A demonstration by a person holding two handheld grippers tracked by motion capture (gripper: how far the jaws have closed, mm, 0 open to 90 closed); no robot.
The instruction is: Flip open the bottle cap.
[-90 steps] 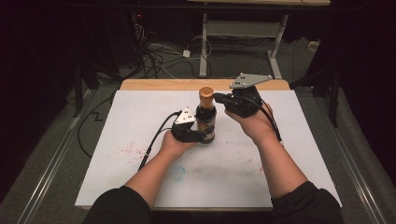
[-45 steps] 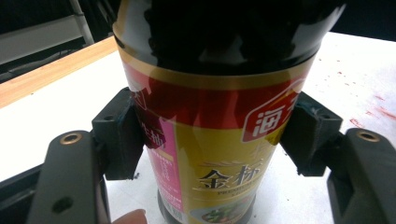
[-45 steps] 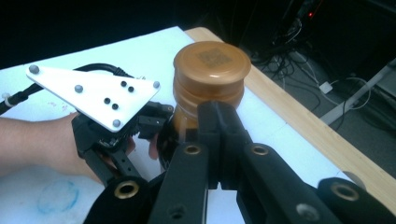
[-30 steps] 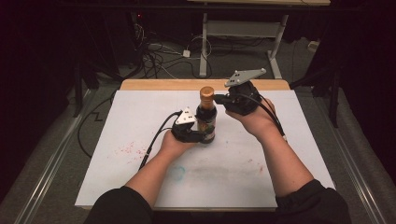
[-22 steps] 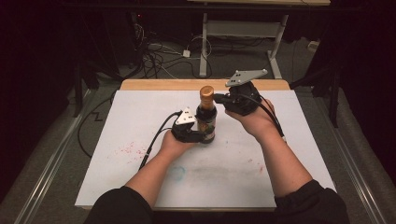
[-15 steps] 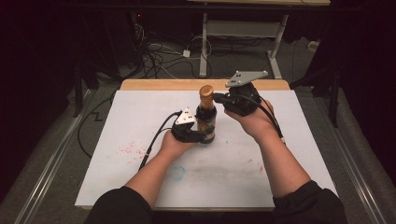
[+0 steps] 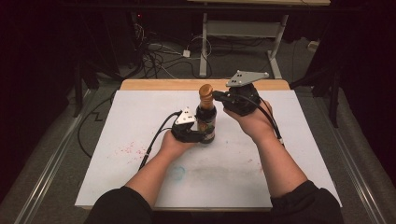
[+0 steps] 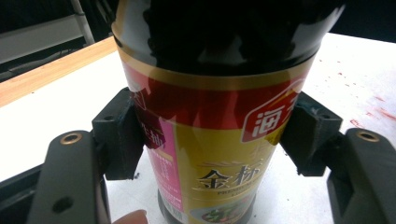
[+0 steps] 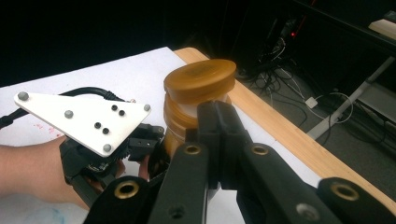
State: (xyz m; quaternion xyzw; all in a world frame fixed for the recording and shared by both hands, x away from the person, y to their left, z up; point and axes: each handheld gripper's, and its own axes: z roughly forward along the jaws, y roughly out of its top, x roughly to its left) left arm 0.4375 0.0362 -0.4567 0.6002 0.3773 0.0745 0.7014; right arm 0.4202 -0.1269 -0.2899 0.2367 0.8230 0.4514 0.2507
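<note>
Your left gripper (image 7: 201, 136) is clamped on the lower body of the sauce bottle (image 7: 206, 119), which stands upright near the middle of the high view on the white table cover (image 7: 116, 177). Your right gripper (image 7: 215, 94) has its jaws pressed together, their tips touching under the bottle's brown cap (image 9: 202, 79).

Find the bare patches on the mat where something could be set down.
The mat is bare left of the left forearm, right of the right forearm toward its right edge, and between the forearms near the front. It is crowded mid-back, round the bottle.
</note>
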